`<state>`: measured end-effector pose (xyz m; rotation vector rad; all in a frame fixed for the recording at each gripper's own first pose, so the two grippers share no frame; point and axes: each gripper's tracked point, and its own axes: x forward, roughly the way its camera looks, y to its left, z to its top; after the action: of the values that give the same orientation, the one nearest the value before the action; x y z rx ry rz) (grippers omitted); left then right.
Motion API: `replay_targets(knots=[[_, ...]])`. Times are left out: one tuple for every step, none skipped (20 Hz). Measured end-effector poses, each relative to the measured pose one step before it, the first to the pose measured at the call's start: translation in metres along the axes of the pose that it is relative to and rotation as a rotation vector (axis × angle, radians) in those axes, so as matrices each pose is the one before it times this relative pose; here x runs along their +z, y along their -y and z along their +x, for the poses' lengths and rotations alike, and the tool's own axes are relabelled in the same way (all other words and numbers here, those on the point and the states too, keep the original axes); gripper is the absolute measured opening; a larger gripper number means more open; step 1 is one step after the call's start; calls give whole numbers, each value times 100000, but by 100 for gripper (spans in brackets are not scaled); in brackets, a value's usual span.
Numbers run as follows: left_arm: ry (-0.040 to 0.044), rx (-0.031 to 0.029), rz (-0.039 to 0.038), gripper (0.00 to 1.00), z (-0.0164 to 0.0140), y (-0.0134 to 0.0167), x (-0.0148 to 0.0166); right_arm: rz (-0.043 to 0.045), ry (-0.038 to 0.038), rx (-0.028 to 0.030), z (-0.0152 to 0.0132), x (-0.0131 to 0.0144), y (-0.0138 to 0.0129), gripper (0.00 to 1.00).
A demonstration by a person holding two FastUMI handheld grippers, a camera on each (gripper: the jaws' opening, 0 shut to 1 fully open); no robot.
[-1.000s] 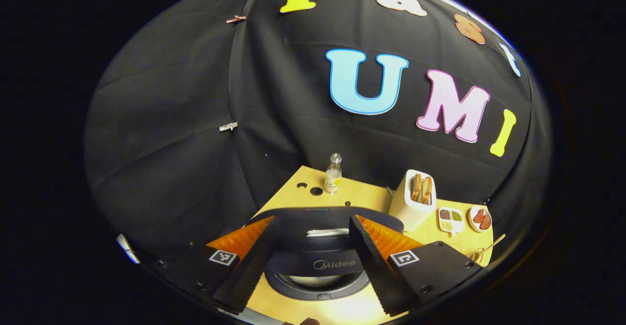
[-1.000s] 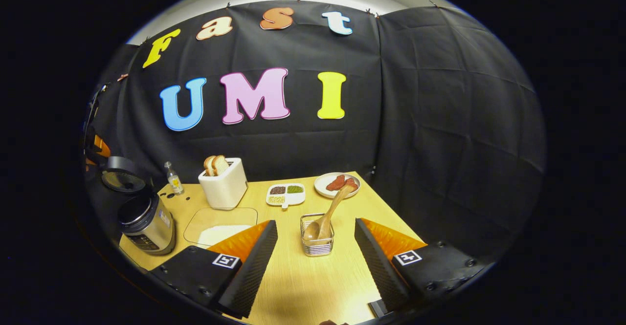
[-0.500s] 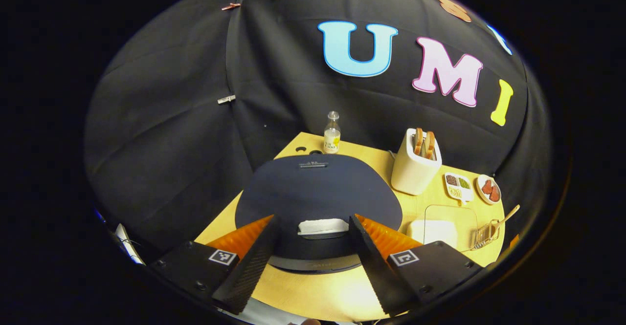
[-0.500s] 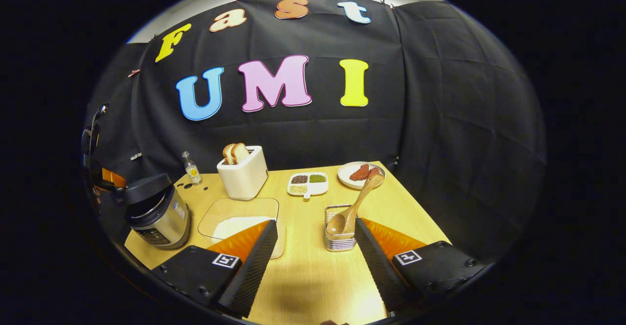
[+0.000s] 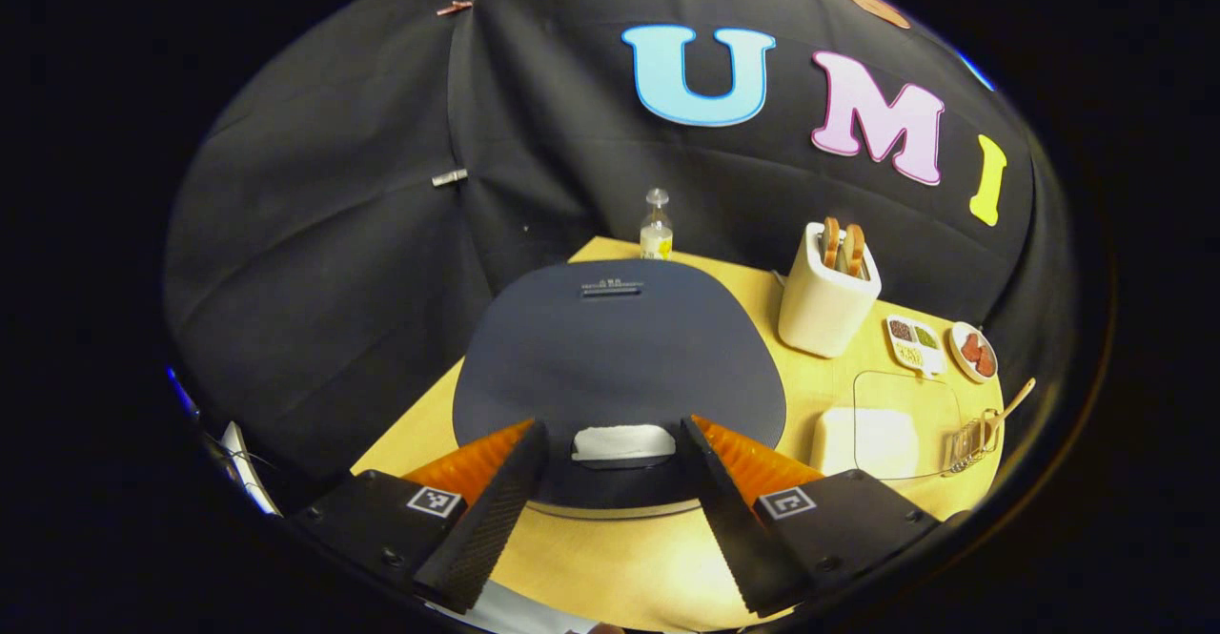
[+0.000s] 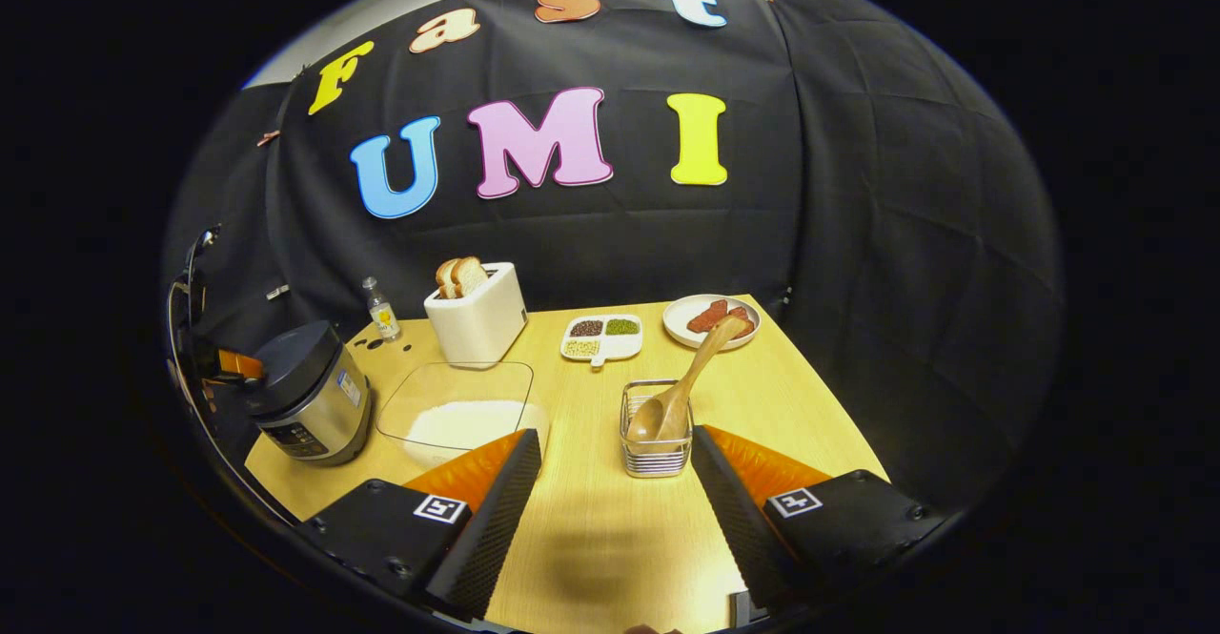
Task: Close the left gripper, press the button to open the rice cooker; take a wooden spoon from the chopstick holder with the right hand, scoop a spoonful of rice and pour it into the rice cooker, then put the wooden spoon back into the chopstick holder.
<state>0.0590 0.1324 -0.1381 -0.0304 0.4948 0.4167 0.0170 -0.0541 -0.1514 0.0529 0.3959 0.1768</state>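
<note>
The rice cooker [image 5: 620, 348] sits right ahead in the left gripper view, its dark lid down. A pale button [image 5: 624, 441] on its front lies between the fingers of my left gripper [image 5: 612, 429], which is open just above the lid's front edge. In the right gripper view the cooker [image 6: 310, 396] stands at the table's left. The wooden spoon [image 6: 691, 377] leans bowl-down in the wire chopstick holder [image 6: 655, 453]. My right gripper [image 6: 615, 436] is open, with the holder just ahead between its fingers. A clear tray of rice [image 6: 457, 415] lies between cooker and holder.
A white toaster [image 6: 477, 315] with bread, a small bottle [image 6: 381, 308], a divided dish of grains [image 6: 600, 337] and a plate of red pieces [image 6: 710, 319] stand along the back of the wooden table [image 6: 591, 539]. Black cloth walls close in behind and on both sides.
The cooker's lid, open a second ago with the pot showing, has come down flat. The left gripper view has risen above the lid. The right gripper has drawn back a little from the holder.
</note>
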Motion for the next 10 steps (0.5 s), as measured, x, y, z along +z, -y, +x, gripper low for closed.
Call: replay_targets(knots=[[2442, 332, 47, 98, 25, 20, 338, 330, -478, 247, 223, 23, 572, 99], [815, 611, -1069, 98, -130, 74, -313, 980, -503, 402, 251, -6, 453, 98], [1083, 610, -1409, 98, 35, -51, 99, 1351, -264, 786, 248, 109, 298, 99], [1118, 615, -390, 98, -87, -38, -55, 828, -225, 946, 117, 100, 146, 99], [-31, 290, -180, 99, 106, 48, -292, -240, -84, 977, 250, 8, 143, 99], [-1659, 260, -452, 99, 184, 5, -661, -1115, -181, 826, 158, -84, 202, 99], [534, 384, -318, 99, 100, -32, 201, -1470, -361, 951, 69, -141, 109, 99], [-340, 186, 349, 99, 66, 229, -183, -1092, -203, 960, -20, -104, 14, 99], [320, 121, -233, 99, -16, -73, 59, -652, -260, 812, -52, -111, -82, 99], [1340, 386, -76, 99, -100, -139, 359, 9, 31, 369, -102, -9, 55, 99]])
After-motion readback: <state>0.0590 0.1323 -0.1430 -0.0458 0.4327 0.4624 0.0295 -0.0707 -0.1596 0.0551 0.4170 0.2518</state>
